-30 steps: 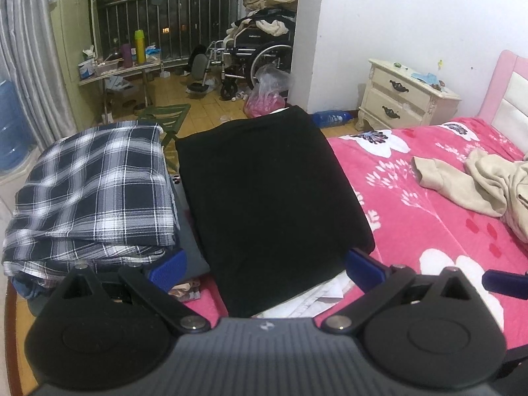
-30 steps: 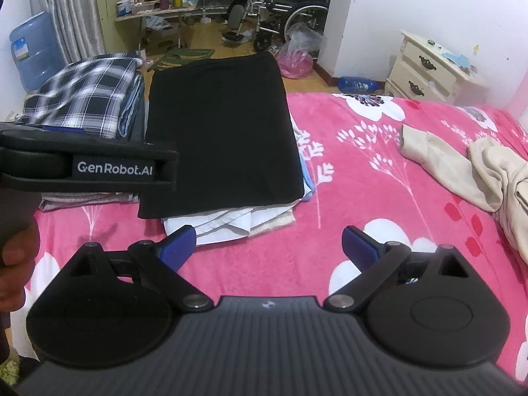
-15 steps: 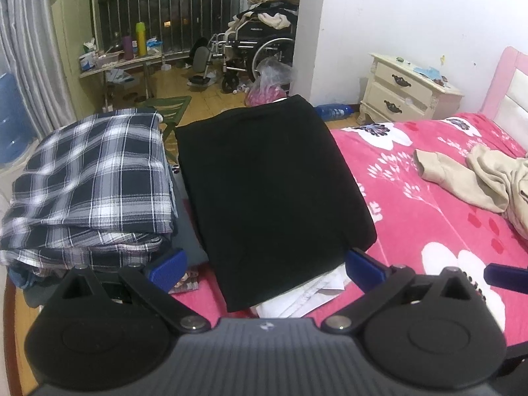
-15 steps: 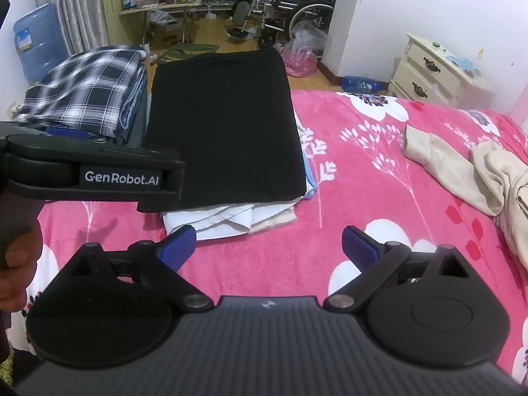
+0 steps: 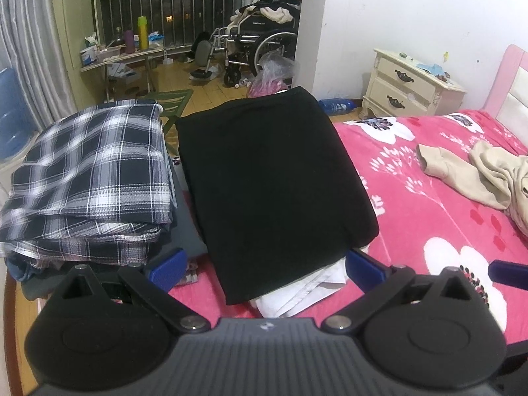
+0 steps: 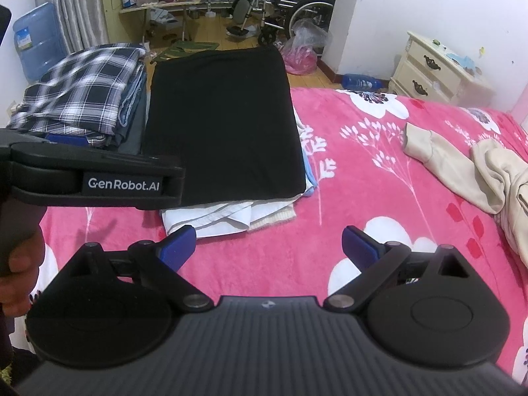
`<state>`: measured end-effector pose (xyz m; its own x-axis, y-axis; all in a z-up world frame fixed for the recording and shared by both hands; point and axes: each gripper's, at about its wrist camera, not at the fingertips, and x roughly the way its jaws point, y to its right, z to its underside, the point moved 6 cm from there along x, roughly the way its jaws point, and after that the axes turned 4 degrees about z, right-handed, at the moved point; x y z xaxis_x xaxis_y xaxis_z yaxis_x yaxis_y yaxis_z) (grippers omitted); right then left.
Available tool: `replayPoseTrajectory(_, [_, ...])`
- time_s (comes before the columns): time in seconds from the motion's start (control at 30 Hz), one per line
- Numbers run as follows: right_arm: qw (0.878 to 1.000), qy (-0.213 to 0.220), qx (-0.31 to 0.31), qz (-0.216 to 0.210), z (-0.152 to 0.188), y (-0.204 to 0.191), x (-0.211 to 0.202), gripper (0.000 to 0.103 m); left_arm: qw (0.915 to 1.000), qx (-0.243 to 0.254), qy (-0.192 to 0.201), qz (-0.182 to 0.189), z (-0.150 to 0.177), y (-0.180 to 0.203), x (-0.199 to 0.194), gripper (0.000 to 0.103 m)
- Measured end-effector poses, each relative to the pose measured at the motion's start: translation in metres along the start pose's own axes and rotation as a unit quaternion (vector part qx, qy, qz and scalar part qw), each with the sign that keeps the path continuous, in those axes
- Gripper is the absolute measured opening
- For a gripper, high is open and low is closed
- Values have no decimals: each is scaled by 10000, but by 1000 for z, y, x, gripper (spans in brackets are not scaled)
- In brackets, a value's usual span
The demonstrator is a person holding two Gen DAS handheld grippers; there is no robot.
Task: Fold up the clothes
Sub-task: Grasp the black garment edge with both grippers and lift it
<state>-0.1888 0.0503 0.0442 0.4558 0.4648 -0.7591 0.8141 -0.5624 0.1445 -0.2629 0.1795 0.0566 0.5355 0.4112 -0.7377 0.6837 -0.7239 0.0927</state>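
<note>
two stacks of folded clothes sit at the foot of the bed (image 6: pixel 379 165), on its pink flowered blanket. farthest left, a blue water jug (image 6: pixel 36 41) stands by the curtain. next comes the plaid pile (image 5: pixel 89 171), checked black and white on top with blue and grey layers under it. a hand (image 6: pixel 19 283) at the left edge of the right wrist view grips the handle of the left tongs (image 5: pixel 265 269), whose side reads "GenRobot.AI" in white letters; seen from their own camera, these tongs are spread wide with nothing between the blue pads, hovering just before the near edge of the black garment (image 5: pixel 270 191). that black garment lies flat and squared on top of white and pale blue folded pieces (image 6: pixel 231 214), just beside the plaid pile. the right tongs (image 6: pixel 267 247) are likewise spread wide and hold nothing, over bare blanket. farther right, a beige garment (image 6: pixel 478 171) lies crumpled and unfolded on the bed, well apart from both stacks. a cream nightstand (image 5: pixel 412 89) stands against the wall.
</note>
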Motion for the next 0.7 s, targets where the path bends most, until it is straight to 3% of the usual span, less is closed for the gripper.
replayPoseTrajectory(0.17, [9992,109,-114,370,-3,9,-1,95,9993,56,219,293,10,-11,10,103])
replayPoseTrajectory(0.33, [9960,307,-343,764,-17,39,-1,95,9983,219,149,525,24,-23,35,102])
replayPoseTrajectory(0.53, [9959,121,-879,-162,-53,40,50,92,9958,205,247,858,16,-27,63,100])
replayPoseTrajectory(0.63, [9883,103,-1366,-669,-65,29,81,90,9939,338,26,1050,20,-27,77,96])
replayPoseTrajectory(0.7, [9879,94,-1228,-946,-69,32,102,90,9918,371,-159,1209,27,-30,83,96])
